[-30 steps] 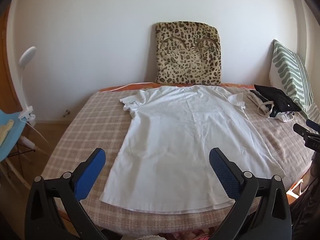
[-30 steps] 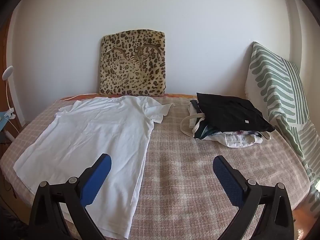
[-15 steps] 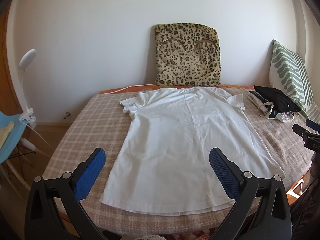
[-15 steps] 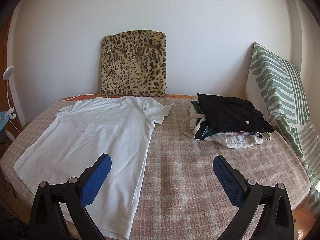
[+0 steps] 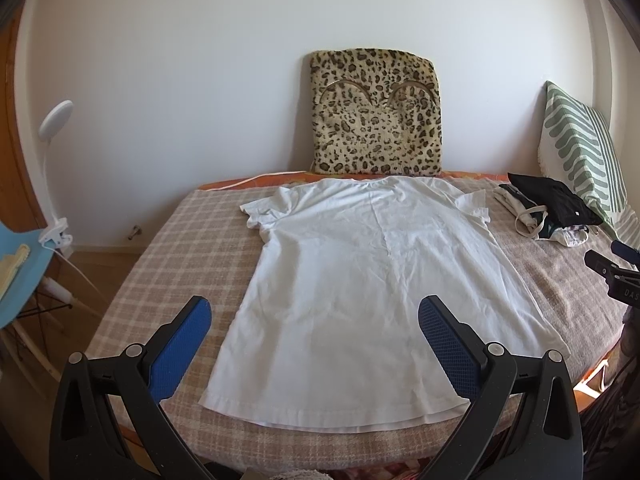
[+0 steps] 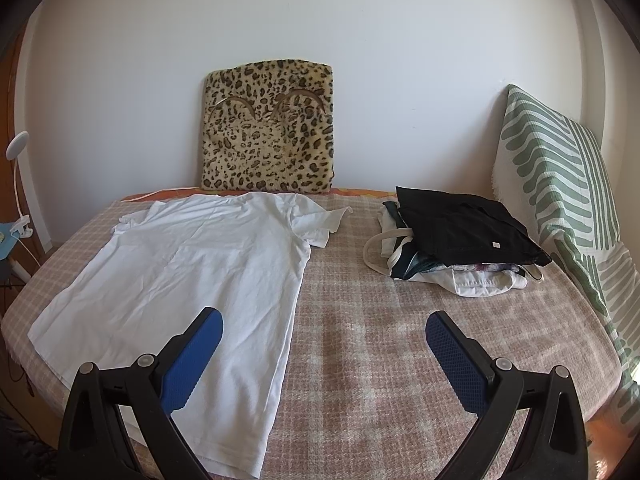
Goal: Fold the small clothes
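A white T-shirt (image 5: 368,280) lies flat and spread out on the checked bed cover (image 5: 188,248), hem toward me, collar toward the wall. It also shows in the right wrist view (image 6: 192,276) on the left half of the bed. My left gripper (image 5: 314,314) is open and empty, held above the shirt's hem. My right gripper (image 6: 322,326) is open and empty, above the shirt's right edge and the bare cover. The right gripper also shows in the left wrist view (image 5: 612,268) at the far right.
A pile of folded clothes with a black piece on top (image 6: 460,236) lies at the right back. A leopard cushion (image 6: 268,128) leans on the wall. A green striped pillow (image 6: 560,188) stands at the right. A clip lamp (image 5: 54,168) and blue chair (image 5: 20,268) stand left of the bed.
Both grippers have drifted slightly back and up, so the shirt sits a little lower in view. Nothing was taken hold of or moved.
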